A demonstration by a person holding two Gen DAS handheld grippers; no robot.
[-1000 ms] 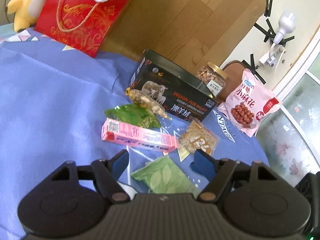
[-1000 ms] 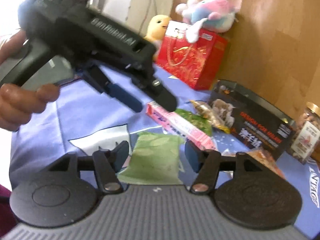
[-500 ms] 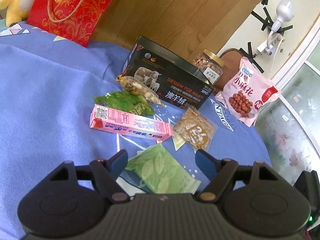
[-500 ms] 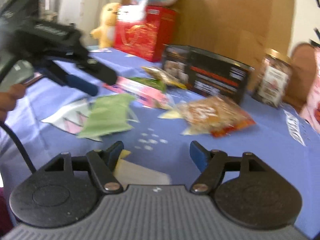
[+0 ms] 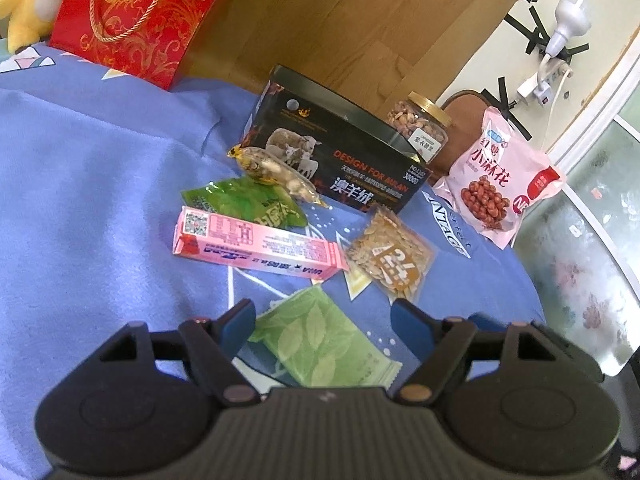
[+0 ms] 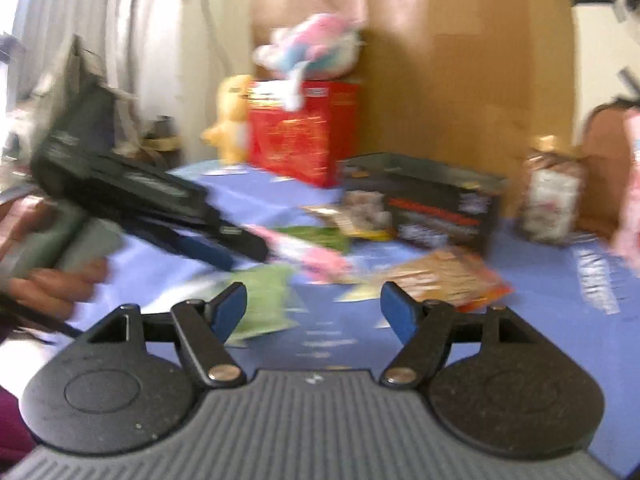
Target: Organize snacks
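left gripper (image 5: 322,316) hovers with jaws spread over the pale green leaf-print packet (image 5: 320,342), pads clear of it. right gripper (image 6: 314,306), just widened, holds nothing. pink box (image 5: 256,244) lies flat on the blue cloth (image 5: 92,184), long axis left-to-right, qr end left.

The long carton (image 5: 256,244) lies in front of the open box (image 5: 336,164), seed packet (image 5: 390,256) just right of it. The jar (image 5: 418,130) stands behind the box's right end, the leaf-print pouch (image 5: 320,340) nearest.
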